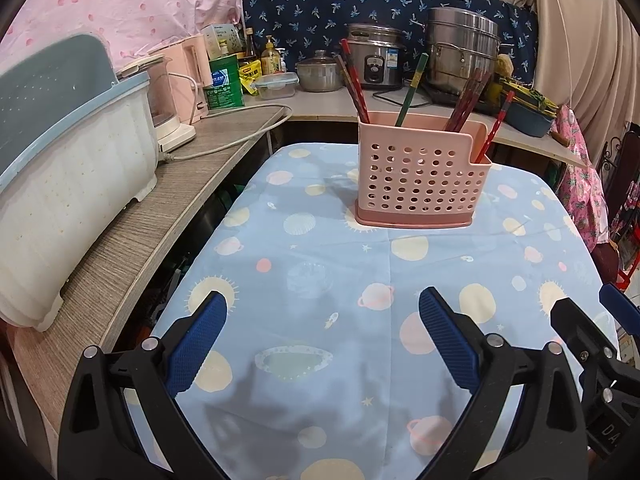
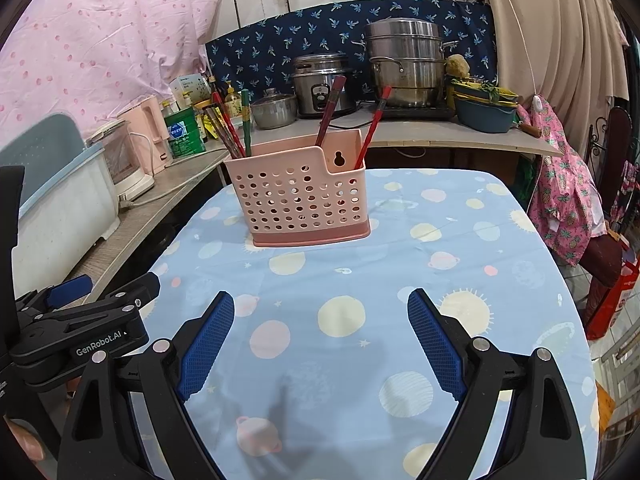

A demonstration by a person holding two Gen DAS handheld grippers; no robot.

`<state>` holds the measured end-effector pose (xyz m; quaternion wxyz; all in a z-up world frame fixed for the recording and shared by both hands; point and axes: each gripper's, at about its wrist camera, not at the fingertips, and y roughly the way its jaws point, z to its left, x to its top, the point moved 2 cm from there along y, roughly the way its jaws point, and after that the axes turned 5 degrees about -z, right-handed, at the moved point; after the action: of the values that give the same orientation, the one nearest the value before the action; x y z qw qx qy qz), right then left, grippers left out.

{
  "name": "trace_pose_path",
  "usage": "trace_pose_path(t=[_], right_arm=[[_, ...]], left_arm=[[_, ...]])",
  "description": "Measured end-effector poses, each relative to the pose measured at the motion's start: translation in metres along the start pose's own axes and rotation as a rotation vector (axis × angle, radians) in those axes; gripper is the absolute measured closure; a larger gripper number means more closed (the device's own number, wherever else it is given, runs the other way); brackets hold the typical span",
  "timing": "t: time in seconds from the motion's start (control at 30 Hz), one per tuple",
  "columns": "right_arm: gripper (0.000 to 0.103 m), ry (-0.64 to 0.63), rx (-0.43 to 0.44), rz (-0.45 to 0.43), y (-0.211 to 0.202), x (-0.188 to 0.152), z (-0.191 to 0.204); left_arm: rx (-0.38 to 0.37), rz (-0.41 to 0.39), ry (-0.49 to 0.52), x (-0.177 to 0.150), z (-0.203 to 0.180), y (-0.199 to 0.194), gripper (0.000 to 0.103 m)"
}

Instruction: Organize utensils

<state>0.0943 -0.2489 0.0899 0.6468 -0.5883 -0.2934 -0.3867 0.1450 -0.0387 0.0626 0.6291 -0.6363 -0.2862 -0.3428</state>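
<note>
The left gripper (image 1: 322, 312) sits low over the table (image 1: 320, 360). Its jaws are spread wide and hold nothing. Only blue cloth shows between them.

Ahead of these jaws, a bit to their right, stands the pink holder (image 1: 422, 172). It stands up straight on the cloth, well apart from the fingers. All the chopsticks (image 1: 354, 80) that show are in it, standing up and leaning on its walls. A red pair and a green one lean at its left end. A dark bunch stands nearer the right end. One red stick sits in the low part at the right corner. The holes in its walls likely let water drip out.

The right gripper (image 2: 320, 312) is just beside the left one. Its jaws are spread wide too, with nothing in them. From here the holder is ahead and a bit to the left.

No sticks lie loose on the cloth, so the sticks look tidy now. The jaws may be spread to reach in, or because they just let go. I can't tell which.
</note>
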Motion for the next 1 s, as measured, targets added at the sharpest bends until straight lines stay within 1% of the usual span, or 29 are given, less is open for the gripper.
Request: trace_pose_path(t=[0.73, 1.0], right_arm=[[0.018, -0.010, 0.006, 0.005, 0.007, 0.005, 0.005], [0.018, -0.019, 0.010, 0.011, 0.017, 0.010, 0.007]], left_arm=[[0.010, 0.008, 0.001, 0.003, -0.002, 0.005, 0.009], [0.011, 0.006, 0.011, 0.012, -0.004, 0.015, 0.008]])
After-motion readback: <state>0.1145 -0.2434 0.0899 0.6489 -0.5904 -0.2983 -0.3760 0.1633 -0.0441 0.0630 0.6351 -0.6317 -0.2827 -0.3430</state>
